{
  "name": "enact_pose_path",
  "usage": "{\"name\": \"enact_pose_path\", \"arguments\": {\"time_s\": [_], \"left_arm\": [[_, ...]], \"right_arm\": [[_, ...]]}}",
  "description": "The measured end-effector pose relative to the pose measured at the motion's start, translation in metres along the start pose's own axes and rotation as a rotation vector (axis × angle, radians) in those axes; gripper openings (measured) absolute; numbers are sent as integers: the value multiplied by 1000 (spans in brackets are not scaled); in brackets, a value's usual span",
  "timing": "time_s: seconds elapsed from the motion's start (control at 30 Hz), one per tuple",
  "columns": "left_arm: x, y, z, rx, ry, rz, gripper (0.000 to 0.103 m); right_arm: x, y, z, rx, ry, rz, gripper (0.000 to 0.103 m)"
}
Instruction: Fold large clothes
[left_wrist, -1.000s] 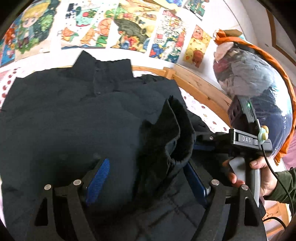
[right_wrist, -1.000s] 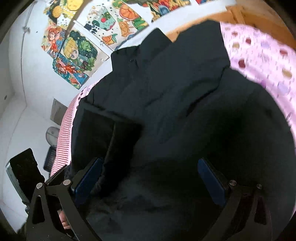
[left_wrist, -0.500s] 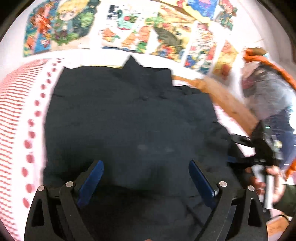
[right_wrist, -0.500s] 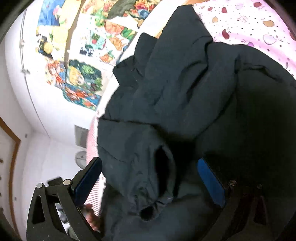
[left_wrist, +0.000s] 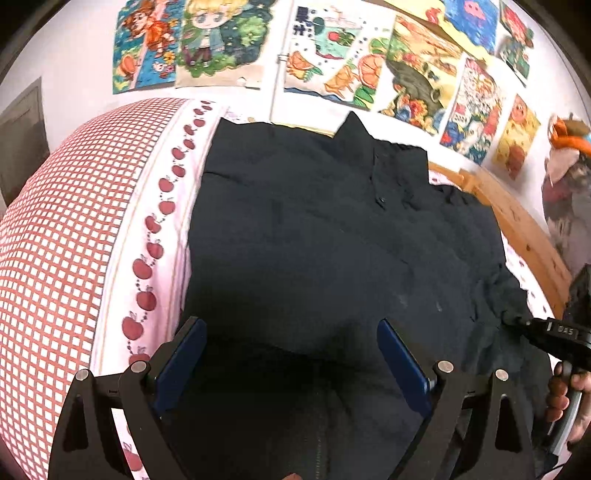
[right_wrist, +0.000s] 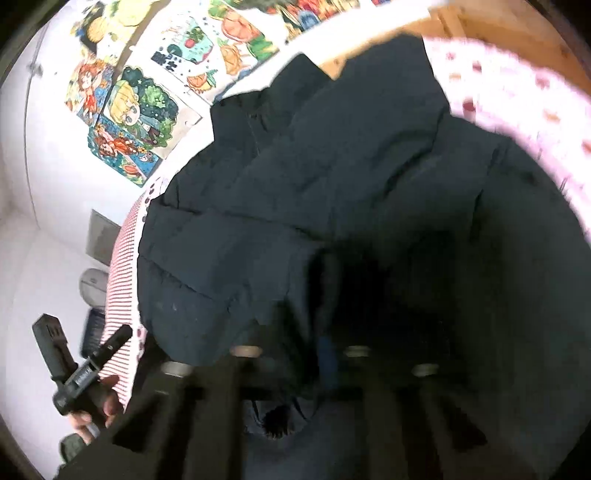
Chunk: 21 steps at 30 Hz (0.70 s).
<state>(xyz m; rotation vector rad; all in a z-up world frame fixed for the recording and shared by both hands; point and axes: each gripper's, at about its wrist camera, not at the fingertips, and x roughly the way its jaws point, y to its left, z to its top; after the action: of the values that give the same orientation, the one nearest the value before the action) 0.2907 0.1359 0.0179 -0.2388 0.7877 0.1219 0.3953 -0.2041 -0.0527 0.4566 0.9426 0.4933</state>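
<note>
A large black padded jacket (left_wrist: 332, 240) lies spread on the bed, collar toward the wall. My left gripper (left_wrist: 291, 354) is open and empty, hovering over the jacket's lower part. In the right wrist view the jacket (right_wrist: 351, 166) fills the frame. My right gripper (right_wrist: 321, 358) is shut on a bunched fold of the jacket's fabric at its near edge. The right gripper's body shows at the right edge of the left wrist view (left_wrist: 561, 332), and the left gripper shows at lower left of the right wrist view (right_wrist: 74, 365).
The bed has a red-checked cover (left_wrist: 55, 258) with an apple border (left_wrist: 155, 236) at the left. A wooden bed frame (left_wrist: 524, 221) runs along the right. Colourful posters (left_wrist: 332, 66) cover the wall behind. A stuffed bag (left_wrist: 565, 184) stands at far right.
My left gripper let go of the jacket fold and drew back to the left, open. My right gripper closed on the jacket fabric.
</note>
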Motion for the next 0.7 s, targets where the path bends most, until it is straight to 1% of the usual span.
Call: {"name": "enact_pose_path", "arguments": {"time_s": [0.1,0.17,0.27,0.33,0.4,0.43,0.53,0.57,0.6,0.63,0.67,0.7], "left_arm": [[-2,4,3,10,-37,32,93],[-3,5,7,29,-62,53,93],[1,0,12,77,-93,104,93],[6,-3,14,84,-87,118,93],[12,-4,16,80,-69,118,93],[15,-4,16,76,-58,118,93],[26,-5,18,72,-27,127,93],[29,-5,18,73,-20,132,93],[31,-6,19,73,-18,135,93],[31,-6,19,72,-20,135,93],[32,-7,21,72,-25,135,93],[31,-8,24,75,-42,135,93]], "right_arm": [[-26,9,19,-71,-100,-36,5],[-41,13,36,-102,-175,-76,5],[-57,5,58,-112,-262,-152,5],[-63,-3,68,-128,-304,-206,5],[-60,-14,76,-134,-314,-256,5],[-62,-25,77,-136,-309,-276,5],[-45,-40,77,-143,-258,-334,5],[-40,-38,77,-149,-242,-352,5],[-37,-38,75,-158,-236,-365,9],[-36,-35,75,-168,-237,-391,16],[-37,-33,75,-183,-247,-415,20],[-40,-30,75,-202,-263,-427,31]]}}
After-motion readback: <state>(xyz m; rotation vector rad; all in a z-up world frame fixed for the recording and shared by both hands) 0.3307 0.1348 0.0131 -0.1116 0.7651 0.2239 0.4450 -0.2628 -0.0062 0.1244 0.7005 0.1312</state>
